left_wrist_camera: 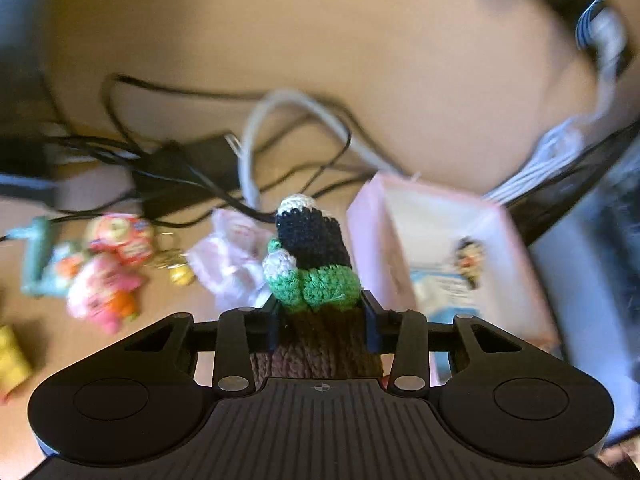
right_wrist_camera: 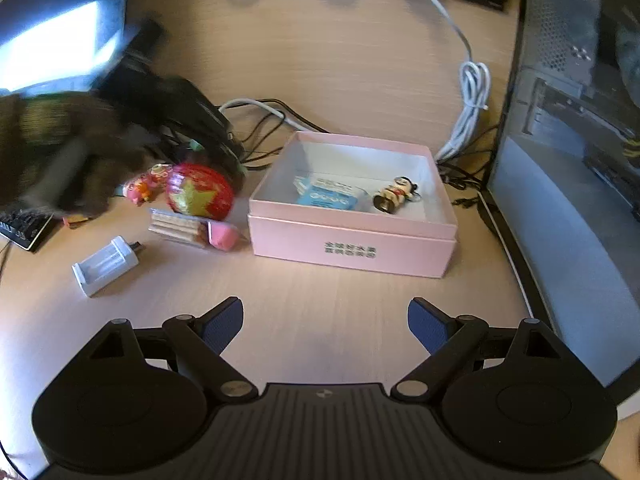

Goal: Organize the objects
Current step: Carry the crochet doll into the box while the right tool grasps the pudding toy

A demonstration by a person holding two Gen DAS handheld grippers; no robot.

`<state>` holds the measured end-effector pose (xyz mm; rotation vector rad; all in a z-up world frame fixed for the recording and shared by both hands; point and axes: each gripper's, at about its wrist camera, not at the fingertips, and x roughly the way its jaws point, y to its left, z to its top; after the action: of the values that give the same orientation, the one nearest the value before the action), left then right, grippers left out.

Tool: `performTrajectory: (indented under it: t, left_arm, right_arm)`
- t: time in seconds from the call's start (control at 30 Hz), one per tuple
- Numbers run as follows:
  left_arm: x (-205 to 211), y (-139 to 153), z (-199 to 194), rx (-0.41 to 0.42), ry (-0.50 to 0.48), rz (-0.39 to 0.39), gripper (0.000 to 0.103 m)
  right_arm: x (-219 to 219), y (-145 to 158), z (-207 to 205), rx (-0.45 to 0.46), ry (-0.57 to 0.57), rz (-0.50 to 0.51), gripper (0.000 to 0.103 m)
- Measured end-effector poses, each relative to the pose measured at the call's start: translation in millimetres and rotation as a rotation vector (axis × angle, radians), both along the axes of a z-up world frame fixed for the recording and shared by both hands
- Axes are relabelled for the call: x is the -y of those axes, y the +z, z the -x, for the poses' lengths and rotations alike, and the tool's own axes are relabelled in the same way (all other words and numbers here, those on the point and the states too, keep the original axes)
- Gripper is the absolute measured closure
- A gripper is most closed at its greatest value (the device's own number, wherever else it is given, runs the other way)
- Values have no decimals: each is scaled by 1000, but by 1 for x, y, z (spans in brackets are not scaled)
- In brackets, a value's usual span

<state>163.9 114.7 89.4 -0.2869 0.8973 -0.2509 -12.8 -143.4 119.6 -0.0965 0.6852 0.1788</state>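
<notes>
The left gripper [left_wrist_camera: 322,320] is closed on a crocheted toy [left_wrist_camera: 310,264], the blue pads pressing its brown knitted lower part while the green, navy and white upper part projects forward. The right gripper [right_wrist_camera: 325,326] stands wide and empty above bare bench [right_wrist_camera: 320,60]. Just beyond the right gripper sits the open pink box [right_wrist_camera: 352,240], already containing a blue packet [right_wrist_camera: 326,196] and a small figurine keychain [right_wrist_camera: 396,194]; in the left wrist view the toy hangs beside the box's near-left corner, not yet over the opening. Left of the box lie a wrapped biscuit pack [right_wrist_camera: 180,229], a red ball with a gold star [right_wrist_camera: 199,196] and a white plastic holder [right_wrist_camera: 106,264]. Farther back, loose cables [right_wrist_camera: 470,112] cross the bench. Risk: the soft toy may compress and slip from the pads, or catch the box wall if released early. The box front carries two lines of small printed characters, too small to read.
</notes>
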Motion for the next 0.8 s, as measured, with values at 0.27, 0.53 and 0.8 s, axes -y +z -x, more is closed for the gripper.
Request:
performTrajectory:
  t: [0.27,0.53,0.8]
  left_arm:
    - [-102,19,170,92,201,-23,61]
    - [-179,-1,244,62,388,4,61]
    - [-219,5,251,124,398,51,61]
  right_arm:
    - [-76,6,-40,8,173,-21,13]
    - [-233,0,-94,-30,492,-77,15]
    - [-333,-38,-148,-173,514,-101,56]
